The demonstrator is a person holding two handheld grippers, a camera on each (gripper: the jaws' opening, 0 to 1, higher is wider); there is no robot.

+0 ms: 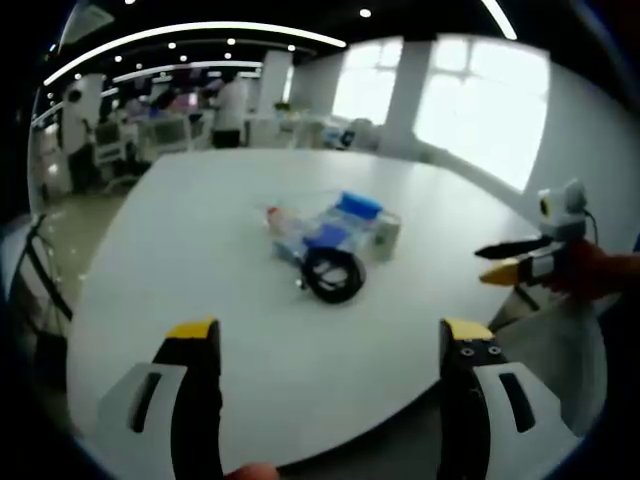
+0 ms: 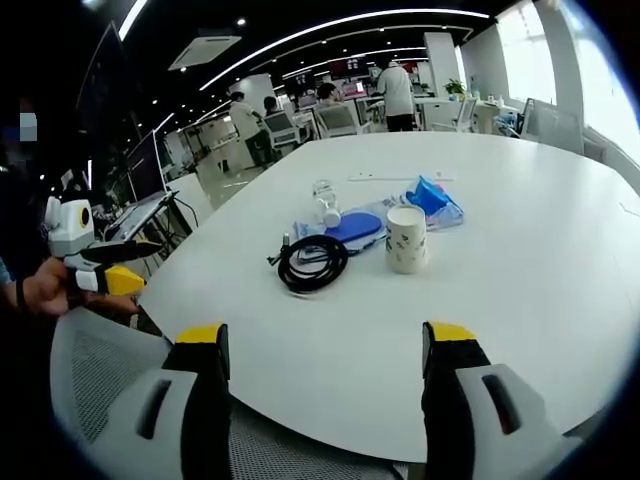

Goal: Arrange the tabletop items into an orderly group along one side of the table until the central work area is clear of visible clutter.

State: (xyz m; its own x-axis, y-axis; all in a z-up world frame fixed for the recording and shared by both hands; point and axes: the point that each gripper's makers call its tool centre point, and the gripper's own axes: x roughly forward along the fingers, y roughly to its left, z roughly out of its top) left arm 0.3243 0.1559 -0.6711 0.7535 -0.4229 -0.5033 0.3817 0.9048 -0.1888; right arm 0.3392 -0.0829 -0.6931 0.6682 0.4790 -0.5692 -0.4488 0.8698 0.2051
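Right now your left gripper hangs over the near edge of the white table, its yellow-tipped jaws spread wide with nothing between them. Your right gripper sits the same way at its own edge of the table, jaws wide apart and empty, above a grey mesh chair back.

All the clutter lies in one loose cluster near the middle of the tabletop, well apart from both grippers. You have a coiled black cable nearest you in the right gripper view, with a flat blue pouch just behind it. A paper cup stands upright beside the pouch; its inside is not visible from this angle, so you cannot tell whether it holds anything. A clear plastic bottle lies on its side behind the pouch, seemingly empty, though it is small here. A crumpled blue packet rests past the cup.
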